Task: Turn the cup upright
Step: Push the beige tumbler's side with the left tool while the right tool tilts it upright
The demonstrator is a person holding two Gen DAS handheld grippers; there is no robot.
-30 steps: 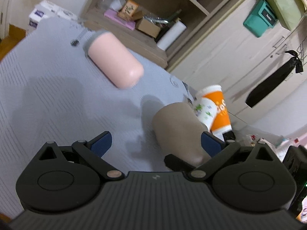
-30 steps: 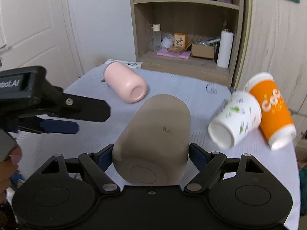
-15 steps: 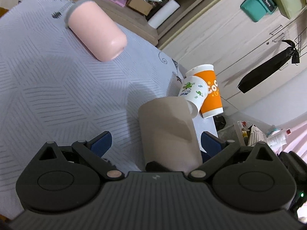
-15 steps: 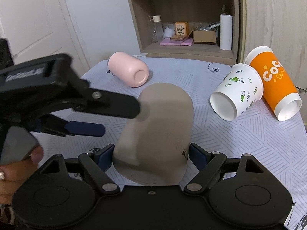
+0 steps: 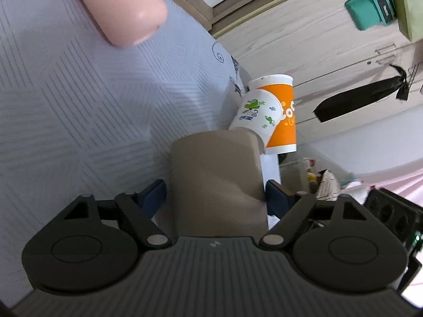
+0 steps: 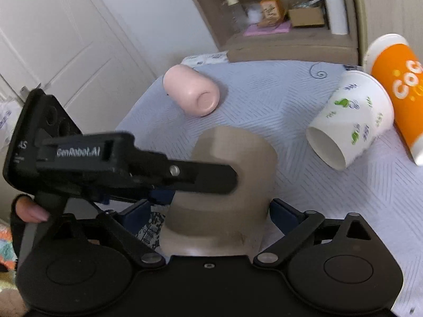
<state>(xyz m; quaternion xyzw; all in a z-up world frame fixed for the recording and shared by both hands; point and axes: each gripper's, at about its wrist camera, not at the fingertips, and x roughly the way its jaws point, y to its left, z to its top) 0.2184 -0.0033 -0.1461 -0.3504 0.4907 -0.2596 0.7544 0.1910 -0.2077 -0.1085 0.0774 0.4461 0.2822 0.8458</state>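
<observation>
A taupe cup (image 6: 235,174) is held over the blue-grey tablecloth (image 6: 267,95). My right gripper (image 6: 211,212) is shut on its lower body, a blue pad on each side. My left gripper (image 5: 215,196) comes in from the left and has the same cup (image 5: 216,179) between its blue pads, which stand at its sides; its black finger (image 6: 185,174) crosses the cup in the right wrist view. The cup's opening is hidden in both views.
A pink cup (image 6: 193,93) lies on its side at the back left. A white leaf-print paper cup (image 6: 349,121) and an orange paper cup (image 6: 399,92) lie on their sides at the right edge. A wooden shelf (image 6: 285,15) stands behind the table.
My left gripper has moved in from the left until the taupe cup sits between its fingers. My right gripper has tipped the cup and lifted its view higher over the table.
</observation>
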